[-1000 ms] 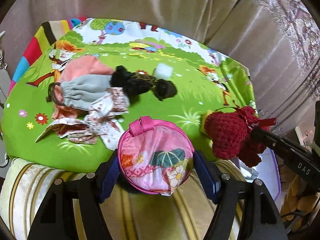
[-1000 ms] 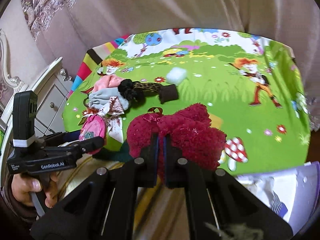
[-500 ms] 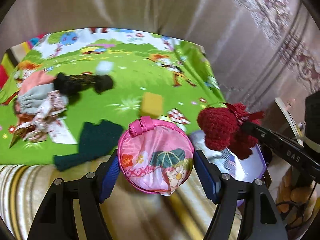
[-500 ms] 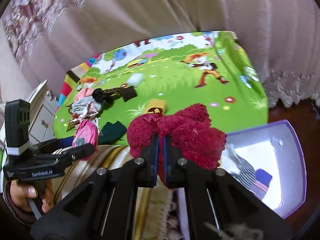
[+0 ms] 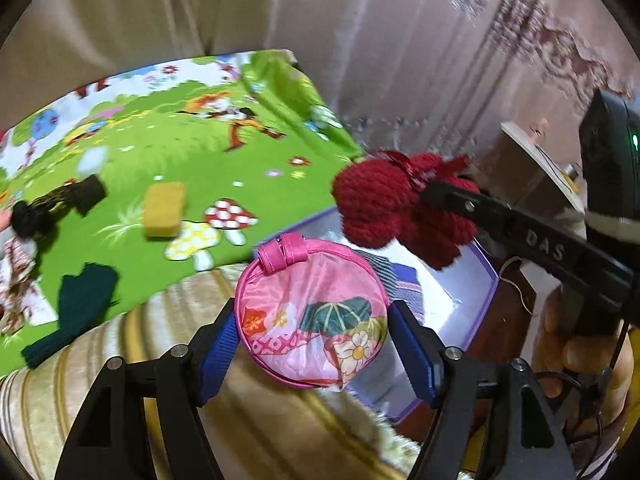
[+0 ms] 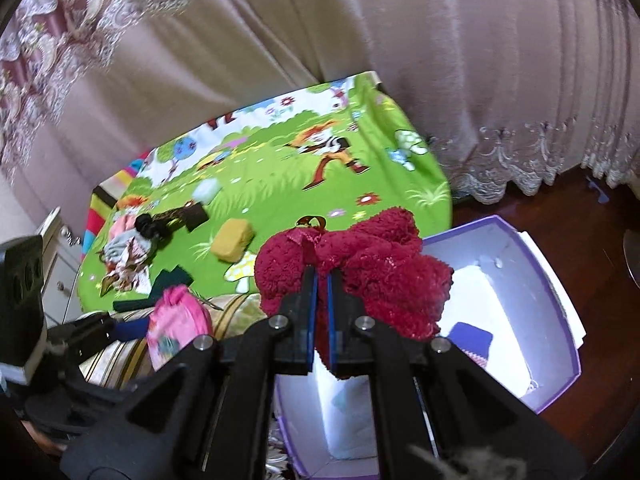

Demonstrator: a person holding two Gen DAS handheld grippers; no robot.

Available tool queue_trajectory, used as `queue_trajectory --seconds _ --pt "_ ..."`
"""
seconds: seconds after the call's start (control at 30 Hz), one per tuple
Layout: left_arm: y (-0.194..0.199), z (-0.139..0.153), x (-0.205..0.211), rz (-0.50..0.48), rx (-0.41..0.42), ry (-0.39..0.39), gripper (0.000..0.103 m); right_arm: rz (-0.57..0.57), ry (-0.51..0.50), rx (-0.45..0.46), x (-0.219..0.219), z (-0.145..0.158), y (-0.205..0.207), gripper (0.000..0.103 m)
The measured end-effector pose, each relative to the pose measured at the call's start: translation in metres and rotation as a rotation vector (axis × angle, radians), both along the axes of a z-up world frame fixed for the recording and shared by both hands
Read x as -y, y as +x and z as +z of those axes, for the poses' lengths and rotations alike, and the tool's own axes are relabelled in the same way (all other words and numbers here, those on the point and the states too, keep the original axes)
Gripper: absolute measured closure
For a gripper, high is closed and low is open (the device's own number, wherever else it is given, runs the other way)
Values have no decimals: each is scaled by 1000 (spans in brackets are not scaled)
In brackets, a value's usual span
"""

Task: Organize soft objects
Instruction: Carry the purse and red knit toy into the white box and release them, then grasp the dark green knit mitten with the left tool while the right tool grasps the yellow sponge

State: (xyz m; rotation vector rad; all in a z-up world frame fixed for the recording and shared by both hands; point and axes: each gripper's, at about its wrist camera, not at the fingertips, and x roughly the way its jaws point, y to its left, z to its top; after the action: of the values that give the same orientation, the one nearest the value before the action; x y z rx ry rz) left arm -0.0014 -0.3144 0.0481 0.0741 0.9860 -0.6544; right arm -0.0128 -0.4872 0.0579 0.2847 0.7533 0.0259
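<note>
Curtained room, purple box [image 6: 560,384] beside green mat [image 6: 280,184]; left gripper [image 5: 310,344] clasps pink pouch [image 5: 310,312], right gripper [image 6: 322,292] pinches red plush [image 6: 384,272].

A green cartoon mat [image 6: 280,184] carries a yellow sponge [image 6: 232,245] at its centre. Dark green cloth [image 6: 170,280] lies at seven o'clock, a clothes heap [image 6: 128,248] at nine.

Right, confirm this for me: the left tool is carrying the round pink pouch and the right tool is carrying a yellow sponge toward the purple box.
One thing is wrong. The right tool is clamped on a red fuzzy plush, not the yellow sponge, which lies on the green mat in the right wrist view. The left tool does hold the round pink pouch, near the purple box.
</note>
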Motion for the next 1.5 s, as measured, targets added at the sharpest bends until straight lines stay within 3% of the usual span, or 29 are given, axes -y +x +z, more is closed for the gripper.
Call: queue_trajectory --seconds 0.2,0.43,0.63,0.7,0.83,0.97,1.23,1.5 --pt "-3 -6 30 -75 -24 9 26 -20 -2 10 10 1 2 94" --pt "3 -9 27 -47 -90 -31 19 -15 4 9 11 -2 8 93" --pt "-1 -1 23 -56 -16 -28 18 0 3 2 7 -1 9 91" --pt "-4 4 17 -68 16 -28 18 5 1 1 4 0 9 85" --pt "-6 14 -2 -48 95 -11 18 15 -8 6 -3 5 10 75" --pt "-1 20 -33 4 117 -24 18 34 -31 12 -18 12 13 66" --pt "11 19 -108 148 109 -31 18 90 -77 -5 -55 20 27 61" --pt "22 15 -179 280 98 -60 19 127 -102 -8 -84 28 41 42"
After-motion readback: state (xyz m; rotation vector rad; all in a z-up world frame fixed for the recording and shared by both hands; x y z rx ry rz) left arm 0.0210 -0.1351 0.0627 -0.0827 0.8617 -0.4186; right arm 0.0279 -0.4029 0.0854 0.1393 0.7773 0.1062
